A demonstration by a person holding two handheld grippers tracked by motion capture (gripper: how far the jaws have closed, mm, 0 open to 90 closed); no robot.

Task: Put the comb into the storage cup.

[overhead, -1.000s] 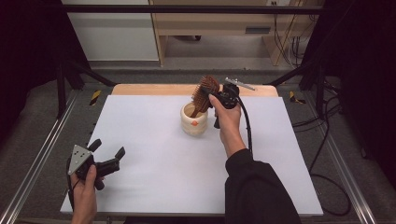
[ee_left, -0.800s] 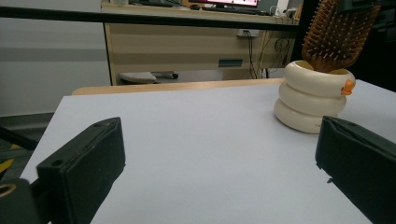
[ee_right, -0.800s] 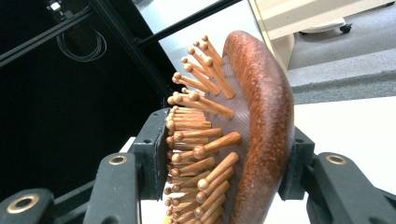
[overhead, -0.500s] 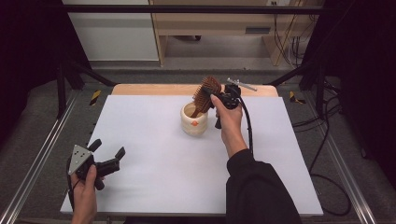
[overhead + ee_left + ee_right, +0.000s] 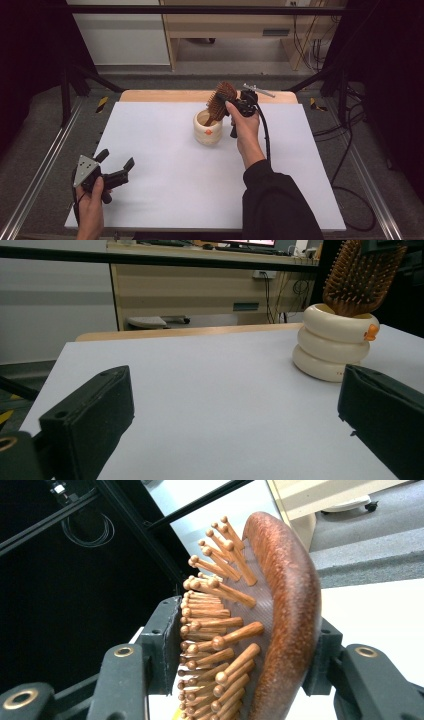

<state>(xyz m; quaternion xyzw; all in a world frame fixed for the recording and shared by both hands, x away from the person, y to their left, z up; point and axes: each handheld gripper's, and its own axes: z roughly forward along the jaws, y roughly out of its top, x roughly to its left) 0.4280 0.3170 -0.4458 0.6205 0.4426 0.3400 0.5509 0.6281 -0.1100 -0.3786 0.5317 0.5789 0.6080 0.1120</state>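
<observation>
Over the white table point(image 5: 165, 150), the hairbrush point(image 5: 260, 625) sits clamped between the right gripper point(image 5: 240, 670) jaws.

Hairbrush point(image 5: 220, 101) in cup point(image 5: 208, 128), table point(image 5: 165, 150) rear centre, desk point(image 5: 235, 20) behind

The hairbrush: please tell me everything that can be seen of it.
The hairbrush looks like reddish-brown wood, with a rounded, glossy back and many wooden pins with ball tips. The right gripper is shut on its head, one jaw against the pins, the other against the back. It stands tilted, head up, with its lower part inside the cream ringed cup near the far middle of the white table. Its handle is hidden.
</observation>
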